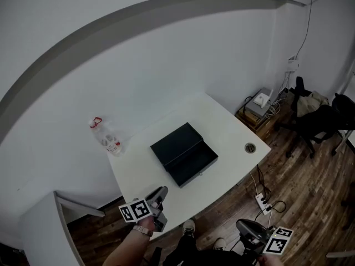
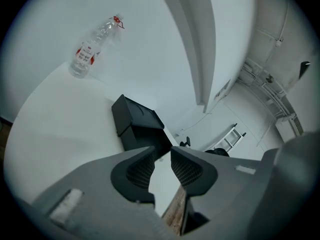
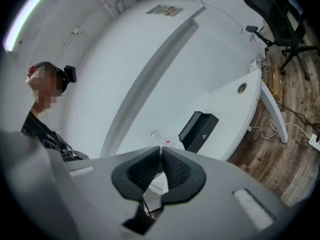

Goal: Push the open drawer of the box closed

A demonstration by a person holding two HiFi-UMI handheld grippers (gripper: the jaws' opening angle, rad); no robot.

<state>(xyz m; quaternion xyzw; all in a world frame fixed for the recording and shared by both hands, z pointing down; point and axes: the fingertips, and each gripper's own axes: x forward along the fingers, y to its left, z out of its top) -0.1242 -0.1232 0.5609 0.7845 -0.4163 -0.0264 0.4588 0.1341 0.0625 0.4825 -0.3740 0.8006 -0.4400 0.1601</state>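
A black box (image 1: 176, 142) sits mid-table on the white table (image 1: 222, 121), its drawer (image 1: 194, 162) pulled out toward the front edge. The left gripper view has the box (image 2: 135, 121) just beyond the jaws; the right gripper view has it (image 3: 198, 129) far off. My left gripper (image 1: 160, 193) hovers over the table's front left edge, short of the box, open (image 2: 162, 156) with nothing between the pads. My right gripper (image 1: 243, 226) hangs below the table's front edge over the floor, tips all but touching (image 3: 161, 151), holding nothing.
A clear plastic bottle (image 1: 105, 137) with a red label stands at the table's back left corner. A cable hole (image 1: 250, 147) marks the right end. A low cabinet (image 1: 258, 108), an office chair (image 1: 316, 118) and a power strip (image 1: 260, 199) occupy the wooden floor at the right.
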